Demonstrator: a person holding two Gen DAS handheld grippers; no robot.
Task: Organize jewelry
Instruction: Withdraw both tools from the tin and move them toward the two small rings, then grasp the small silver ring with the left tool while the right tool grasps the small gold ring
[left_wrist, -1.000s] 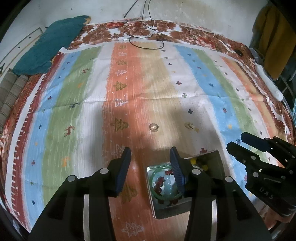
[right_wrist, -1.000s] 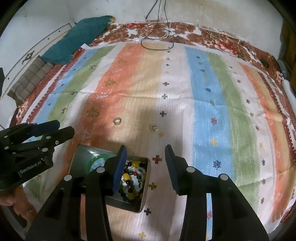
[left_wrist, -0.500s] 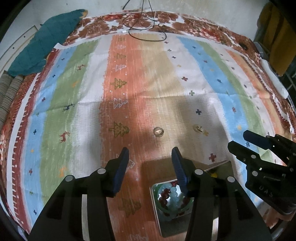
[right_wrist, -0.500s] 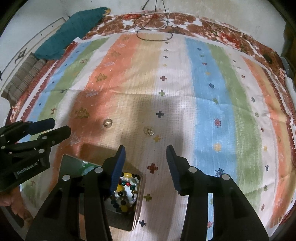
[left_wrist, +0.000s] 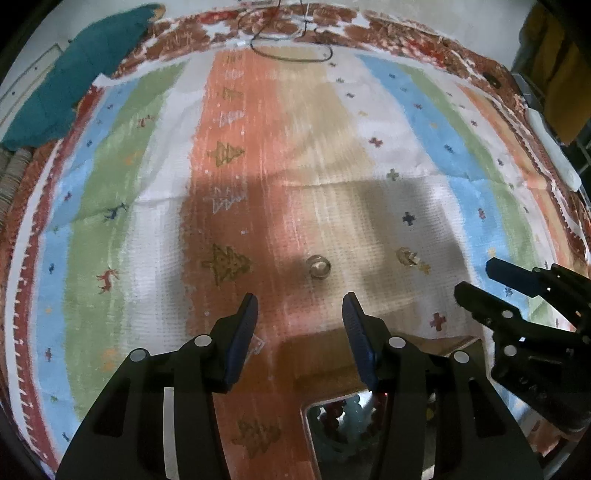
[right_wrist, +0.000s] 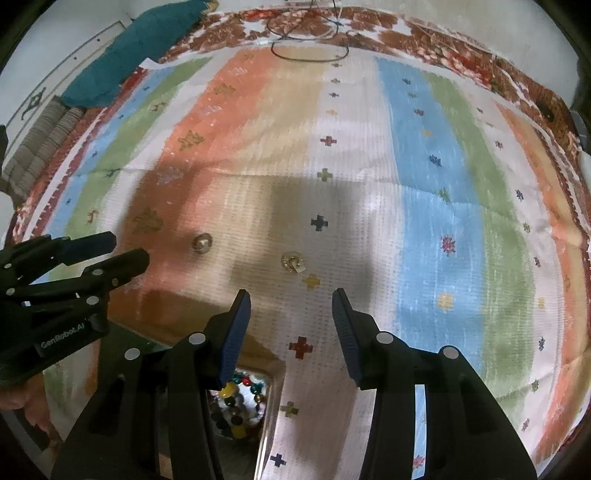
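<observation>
Two small pieces of jewelry lie loose on a striped cloth (left_wrist: 332, 155) patterned with little trees, crosses and deer. The first is a ring (left_wrist: 318, 266) (right_wrist: 201, 243), a small round silvery band with a pale shine, resting on the orange stripe. The second is a gold trinket (left_wrist: 407, 256) (right_wrist: 292, 261), a small glittering knot whose exact shape is too blurred to make out; it sits on the white stripe just beside a yellow cross. The two pieces are apart from each other, side by side across the cloth.

The left claw (left_wrist: 300, 317) hovers with its jaws wide and nothing between them; the ring lies just ahead of its blue-padded tips. The right claw (right_wrist: 291, 314) is also spread wide and empty, with the gold trinket just ahead of its gap.

Close under both claws stands a shiny metal tray (left_wrist: 309, 424) (right_wrist: 271, 402). One side of it holds pale green and dark red beads (left_wrist: 347, 413), partly hidden behind the left claw. The other side holds a heap of mixed beads (right_wrist: 236, 406) in yellow, black, red and green.

At the far edge of the cloth a black cable (left_wrist: 291, 51) loops, and a teal cushion (left_wrist: 74, 85) lies at the far left corner.
</observation>
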